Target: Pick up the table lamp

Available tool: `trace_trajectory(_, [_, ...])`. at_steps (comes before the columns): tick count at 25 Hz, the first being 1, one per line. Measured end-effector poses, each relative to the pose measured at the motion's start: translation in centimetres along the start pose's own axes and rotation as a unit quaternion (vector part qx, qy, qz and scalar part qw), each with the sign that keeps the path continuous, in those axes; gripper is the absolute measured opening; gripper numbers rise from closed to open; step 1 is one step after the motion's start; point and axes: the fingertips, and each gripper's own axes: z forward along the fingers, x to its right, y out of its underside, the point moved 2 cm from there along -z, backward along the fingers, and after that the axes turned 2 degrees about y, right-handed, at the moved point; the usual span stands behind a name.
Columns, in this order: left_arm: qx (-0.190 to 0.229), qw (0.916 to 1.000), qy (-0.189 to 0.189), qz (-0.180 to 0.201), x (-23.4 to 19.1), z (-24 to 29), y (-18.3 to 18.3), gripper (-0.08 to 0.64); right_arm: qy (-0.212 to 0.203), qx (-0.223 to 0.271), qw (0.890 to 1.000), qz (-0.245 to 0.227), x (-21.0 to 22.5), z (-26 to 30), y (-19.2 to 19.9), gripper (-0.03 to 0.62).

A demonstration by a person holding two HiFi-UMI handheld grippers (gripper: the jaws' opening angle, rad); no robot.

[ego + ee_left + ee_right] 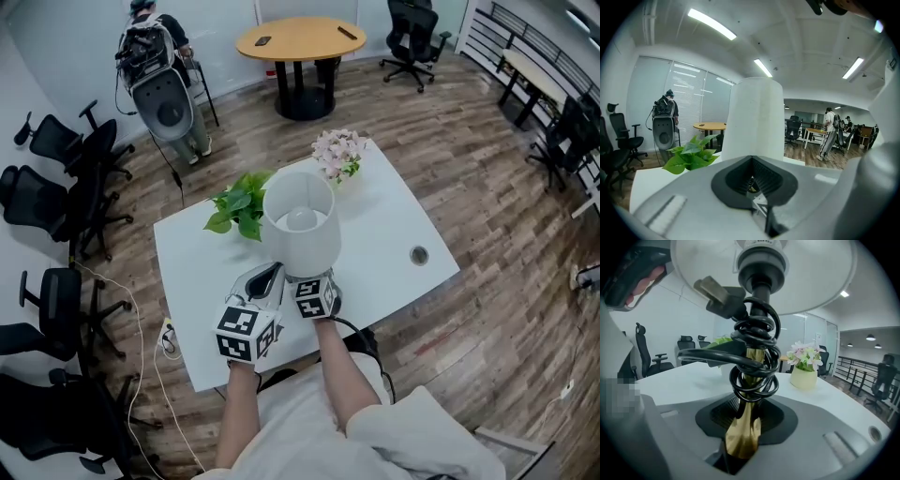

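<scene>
1. The right gripper [743, 439] is clamping its jaws on the table lamp [300, 220], gripping the shiny, brass-coloured stem [746, 423] low down, where it is flaring out.
2. A glossy black cord [752, 362] is coiling in loose loops around that stem, under the smooth white cylindrical shade [764, 273].
3. The lamp is standing upright over the near middle of the flat white table [394, 234]; whether its base is touching the top cannot be told.
4. The left gripper [752, 183] is sitting just left of the lamp, with its ribbed dark pads pressing together on nothing.
5. A broad-leafed green plant [241, 203] and pale pink flowers [338, 155] are sitting at the far edge.
</scene>
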Motion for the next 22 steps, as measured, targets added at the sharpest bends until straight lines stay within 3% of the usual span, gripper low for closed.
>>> trace_trajectory(11, [0.011,0.9997,0.019,0.01,0.5,1.2,-1.9,0.0,0.004,-0.017,1.0,-0.011,0.8,-1.6,0.1,0.143])
trace_trajectory(22, [0.025,0.998,0.057,0.009,2.9,2.5,-3.2,0.0,0.041,-0.034,0.999,0.0,4.5,-5.3,1.1,0.14])
